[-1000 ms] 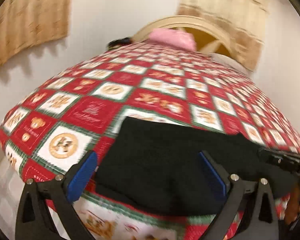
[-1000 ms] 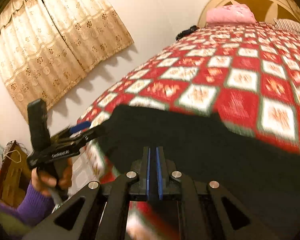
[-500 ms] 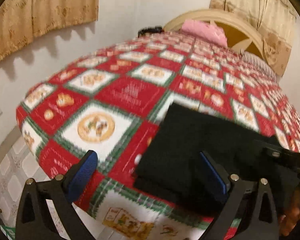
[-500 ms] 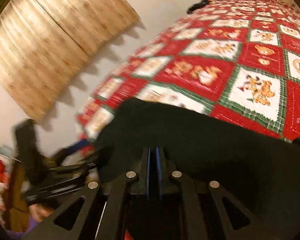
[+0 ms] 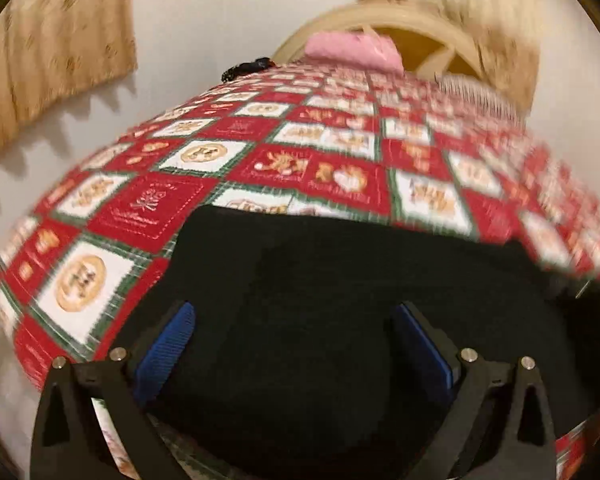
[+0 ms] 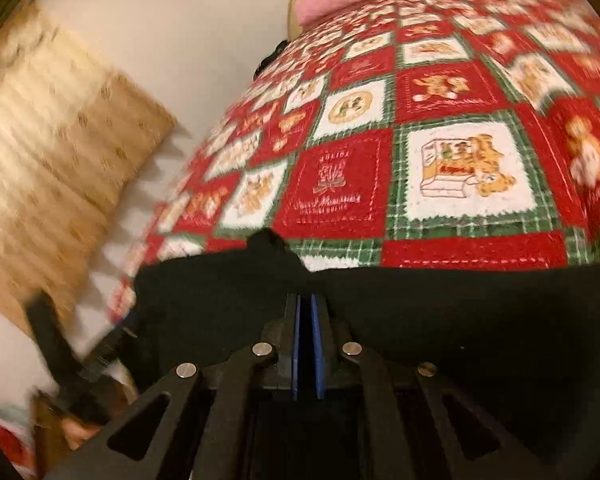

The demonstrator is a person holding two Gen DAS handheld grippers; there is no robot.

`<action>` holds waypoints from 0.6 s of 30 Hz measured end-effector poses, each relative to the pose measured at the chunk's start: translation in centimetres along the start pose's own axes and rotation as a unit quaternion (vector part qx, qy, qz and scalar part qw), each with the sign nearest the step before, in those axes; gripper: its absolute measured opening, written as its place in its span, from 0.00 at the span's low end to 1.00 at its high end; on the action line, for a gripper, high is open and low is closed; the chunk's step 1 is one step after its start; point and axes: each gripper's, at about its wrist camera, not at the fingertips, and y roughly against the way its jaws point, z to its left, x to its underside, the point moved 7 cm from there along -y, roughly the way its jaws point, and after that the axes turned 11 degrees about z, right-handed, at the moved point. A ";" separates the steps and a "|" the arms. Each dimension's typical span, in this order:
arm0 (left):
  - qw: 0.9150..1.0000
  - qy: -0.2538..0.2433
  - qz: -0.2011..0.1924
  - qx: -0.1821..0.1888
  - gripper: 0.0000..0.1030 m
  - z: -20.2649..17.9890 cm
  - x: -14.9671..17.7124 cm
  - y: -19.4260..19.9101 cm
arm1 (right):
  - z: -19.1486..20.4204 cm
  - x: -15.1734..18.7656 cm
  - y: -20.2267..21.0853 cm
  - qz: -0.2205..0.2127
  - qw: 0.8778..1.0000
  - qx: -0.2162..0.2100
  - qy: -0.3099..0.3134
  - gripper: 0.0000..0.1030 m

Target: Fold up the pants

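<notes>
Black pants (image 5: 340,288) lie folded at the near end of a bed with a red, white and green patchwork quilt (image 5: 284,160). My left gripper (image 5: 296,332) is open, its blue pads spread wide just above the pants. My right gripper (image 6: 308,332) is shut on the near edge of the pants (image 6: 440,312), with black cloth bunched around the pads. The left gripper also shows in the right wrist view (image 6: 112,344), blurred, at the left end of the pants.
A pink pillow (image 5: 352,50) and a cream headboard (image 5: 420,36) stand at the far end of the bed. A small dark object (image 5: 246,69) lies at the bed's far left edge. A beige curtain (image 5: 52,60) hangs on the left wall.
My left gripper has swung back to the right over the pants and stays open. My right gripper has moved forward along the bed with the pants edge, still shut.
</notes>
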 end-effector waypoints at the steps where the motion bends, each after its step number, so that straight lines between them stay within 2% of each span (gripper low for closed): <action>1: 1.000 -0.003 0.000 -0.005 0.99 -0.1 0.1 0.3 | 0.3 -0.4 2.1 -0.029 1.000 -0.012 0.000 0.06; 3: 1.000 0.008 -0.001 0.007 0.99 0.0 0.0 1.0 | 0.8 -0.8 6.4 -0.078 0.997 -0.010 0.024 0.06; 6: 0.997 0.040 -0.022 0.065 0.99 -0.4 -0.7 2.9 | -0.9 -0.1 13.4 -0.136 0.988 0.049 0.046 0.06; 10: 0.992 0.040 -0.032 0.113 0.99 -3.1 -1.4 3.5 | -7.5 2.6 21.8 -0.167 0.974 0.151 0.021 0.06; 12: 0.993 0.025 -0.029 0.113 0.99 -4.5 -1.6 2.9 | -11.8 4.6 26.1 -0.182 0.960 0.211 -0.022 0.06; 13: 0.994 0.014 -0.023 0.108 0.99 -5.4 -1.5 2.6 | -13.3 5.6 27.7 -0.188 0.955 0.225 -0.039 0.06; 14: 0.994 0.007 -0.018 0.106 0.99 -6.0 -1.3 2.3 | -15.3 6.7 30.2 -0.203 0.946 0.245 -0.066 0.06; 18: 0.996 -0.012 -0.001 0.091 0.99 -8.1 -0.5 1.1 | -20.6 9.7 39.2 -0.282 0.882 0.359 -0.114 0.07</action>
